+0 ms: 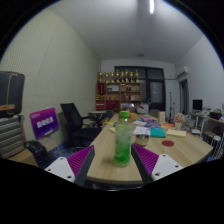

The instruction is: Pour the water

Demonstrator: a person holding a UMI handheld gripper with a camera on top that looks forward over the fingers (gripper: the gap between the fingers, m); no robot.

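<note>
A clear bottle of green liquid with a green cap [123,142] stands upright on the light wooden table [105,165]. It is between my gripper's [114,153] two fingers, close to the right magenta pad [147,160] and with a visible gap to the left pad [80,161]. The gripper is open and the bottle rests on the table by itself. No cup or other vessel shows between the fingers.
Beyond the bottle on the right, the table holds small boxes and cups [160,130] and a red round thing [167,143]. Black office chairs [75,120] and a purple screen [43,122] stand at the left. Shelves [120,92] line the back wall.
</note>
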